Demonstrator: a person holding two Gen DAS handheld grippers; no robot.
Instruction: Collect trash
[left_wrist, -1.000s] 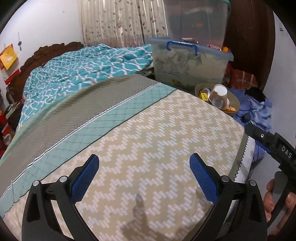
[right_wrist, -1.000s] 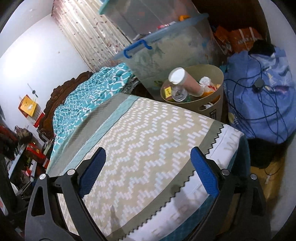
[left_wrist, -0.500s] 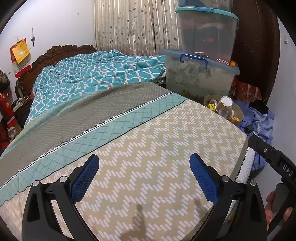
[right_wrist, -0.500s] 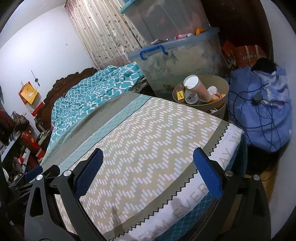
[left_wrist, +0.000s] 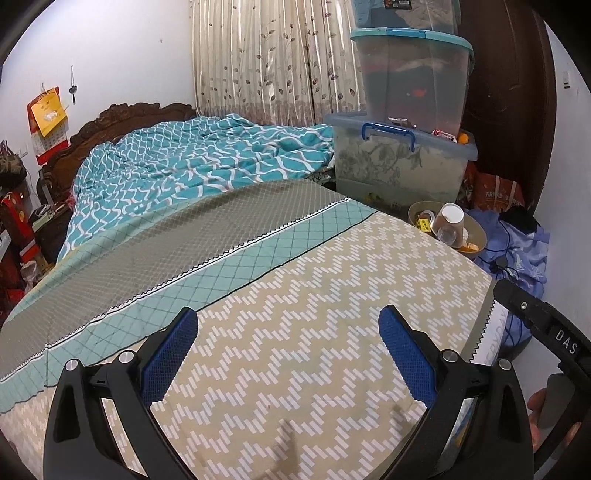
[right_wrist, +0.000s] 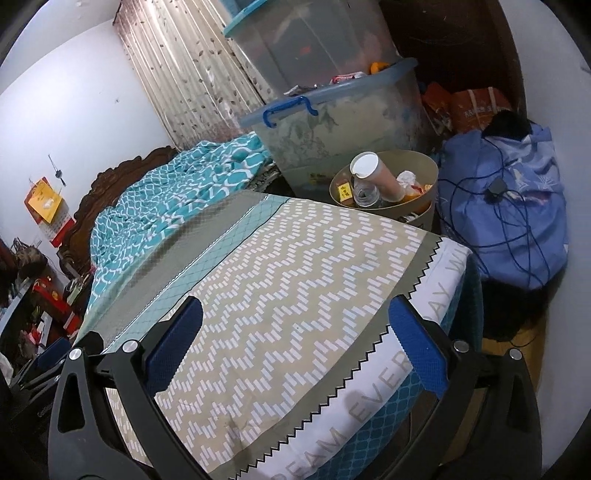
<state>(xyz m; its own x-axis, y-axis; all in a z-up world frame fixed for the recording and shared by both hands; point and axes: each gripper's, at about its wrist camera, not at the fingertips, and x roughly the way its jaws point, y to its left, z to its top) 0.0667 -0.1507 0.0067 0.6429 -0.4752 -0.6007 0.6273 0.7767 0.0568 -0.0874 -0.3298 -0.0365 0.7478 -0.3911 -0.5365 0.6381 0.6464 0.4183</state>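
Left gripper (left_wrist: 288, 354) spread wide, blue pads (left_wrist: 168, 358) well apart, nothing between them, poised over the zigzag-patterned bedspread (left_wrist: 314, 332). Right gripper (right_wrist: 295, 354) likewise wide open and empty, hanging above the foot corner of the same bedspread (right_wrist: 295, 280), near its sawtooth border and the white strip with grey lettering. In the left view, part of the right gripper's black body marked "DAS" visible at the right edge, with fingers of the hand (left_wrist: 543, 410) around its handle. Beyond the pads, a grey mesh band and a teal diamond band across the bed, then a rumpled teal-and-white quilt (left_wrist: 192, 166) up against a carved dark wooden headboard (left_wrist: 122, 118). Past the far corner of the bed, on the floor, a beige trash bin (right_wrist: 413, 214), also seen in the left view (left_wrist: 476, 229), already holding a paper cup (right_wrist: 376, 173) lying tilted, a clear plastic cup (right_wrist: 367, 194), a yellow-labelled item and crumpled scraps. Just behind the bin, a lidded storage box with a blue handle (left_wrist: 399, 162), another clear box (left_wrist: 413, 74) stacked on top. Right of the bin, a blue cloth bundle (right_wrist: 506, 206) draped with dark cable. Leaf-print curtain (left_wrist: 273, 59) behind the bed; red-and-yellow calendar (left_wrist: 46, 122) on the left wall.
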